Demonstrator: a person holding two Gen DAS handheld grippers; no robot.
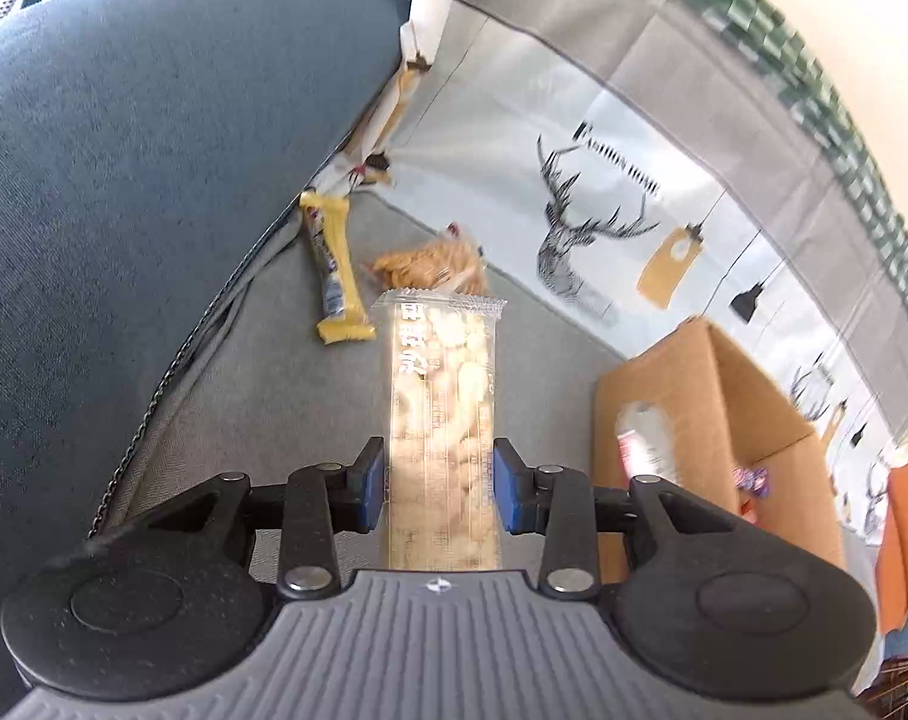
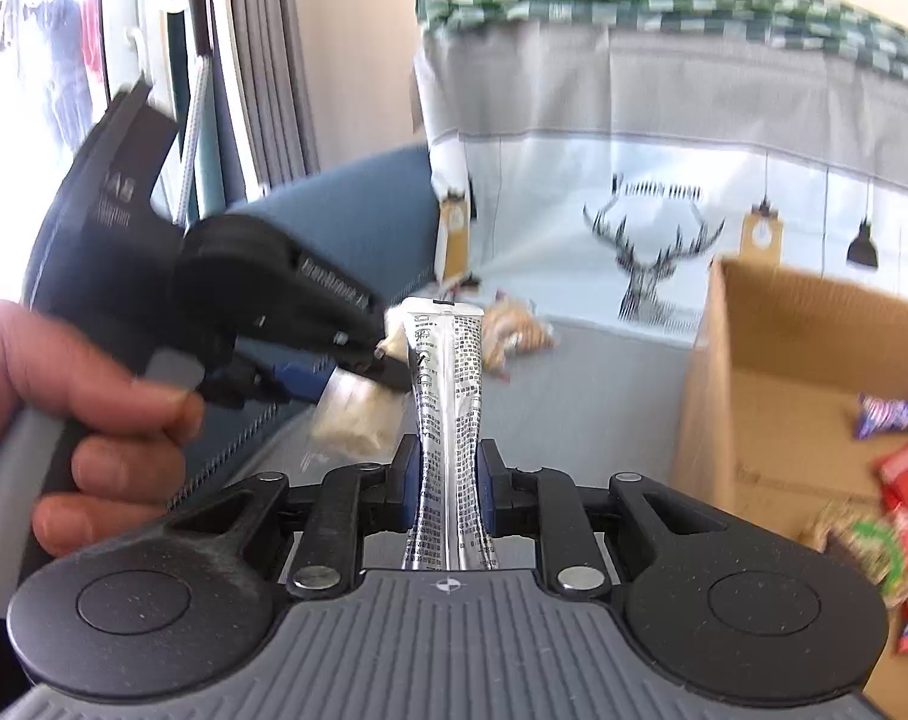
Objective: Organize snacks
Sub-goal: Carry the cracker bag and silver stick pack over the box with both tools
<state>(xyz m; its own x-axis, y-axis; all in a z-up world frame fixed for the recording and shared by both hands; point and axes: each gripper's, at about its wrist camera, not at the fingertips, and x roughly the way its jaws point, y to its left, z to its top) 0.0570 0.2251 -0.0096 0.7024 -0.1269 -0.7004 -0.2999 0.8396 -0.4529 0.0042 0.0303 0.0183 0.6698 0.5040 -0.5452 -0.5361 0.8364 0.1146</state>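
Jaws clamped: left gripper (image 1: 441, 474) on puffed-snack pack (image 1: 439, 420), right gripper (image 2: 449, 480) on foil pack (image 2: 451, 420); transfer underway, cardboard box (image 2: 748, 420) drop presumably needed next.

Cardboard box (image 1: 718, 414) right of 2 snack packets (image 1: 340, 270) on the sofa seat (image 1: 262, 396).

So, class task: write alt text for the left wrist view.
The left gripper holds a clear pack of pale puffed snacks above a grey sofa seat. A yellow bar lies beyond; a cardboard box stands right.
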